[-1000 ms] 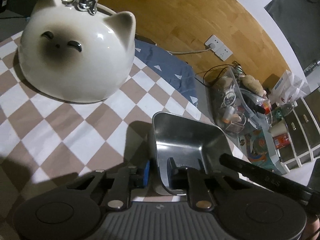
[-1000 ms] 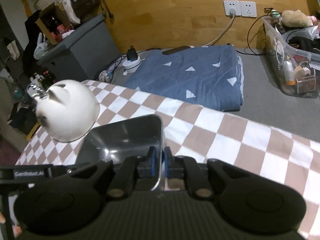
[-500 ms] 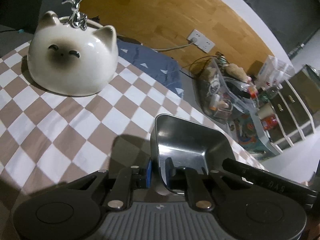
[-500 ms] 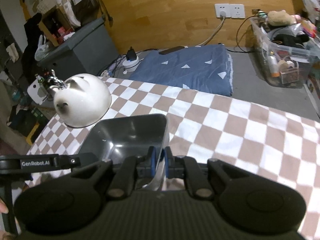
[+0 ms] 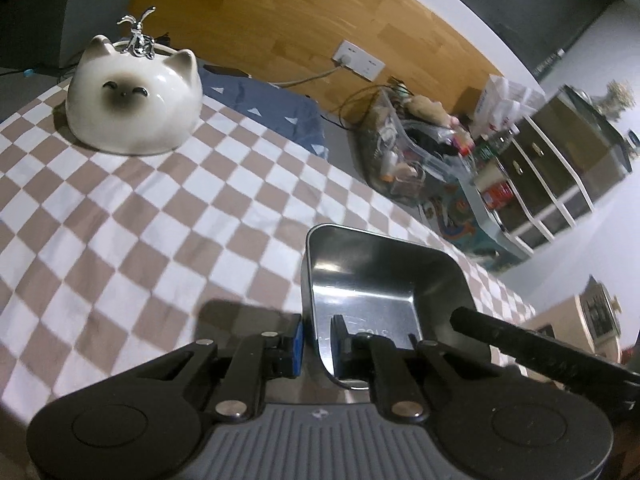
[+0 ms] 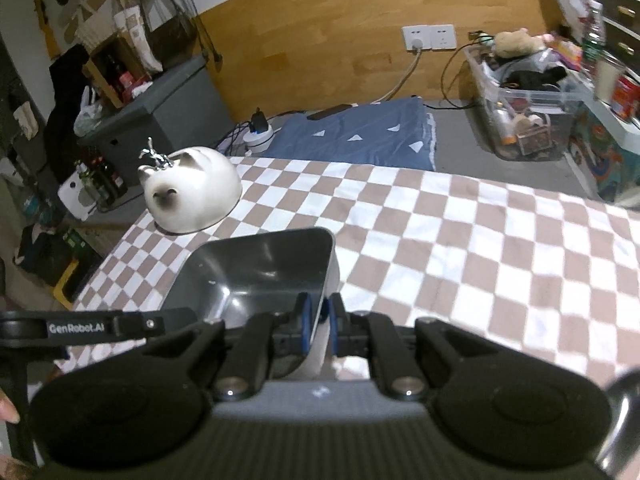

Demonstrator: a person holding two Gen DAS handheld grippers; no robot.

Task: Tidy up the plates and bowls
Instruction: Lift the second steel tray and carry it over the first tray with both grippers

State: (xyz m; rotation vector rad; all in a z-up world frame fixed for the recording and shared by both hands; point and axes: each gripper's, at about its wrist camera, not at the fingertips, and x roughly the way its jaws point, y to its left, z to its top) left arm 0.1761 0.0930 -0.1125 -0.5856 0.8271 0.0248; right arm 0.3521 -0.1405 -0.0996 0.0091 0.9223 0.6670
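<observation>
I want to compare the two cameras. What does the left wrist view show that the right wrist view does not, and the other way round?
Only the left wrist view: the left hand-held gripper shut on the tray's left wall, and a dark drawer cabinet.

Only the right wrist view: the right hand-held gripper shut on the tray's right wall, a grey box, and a charger hub.

Both: the metal tray, the cat bowl upside down, the checked cloth, the blue mat, the clear bin.
</observation>
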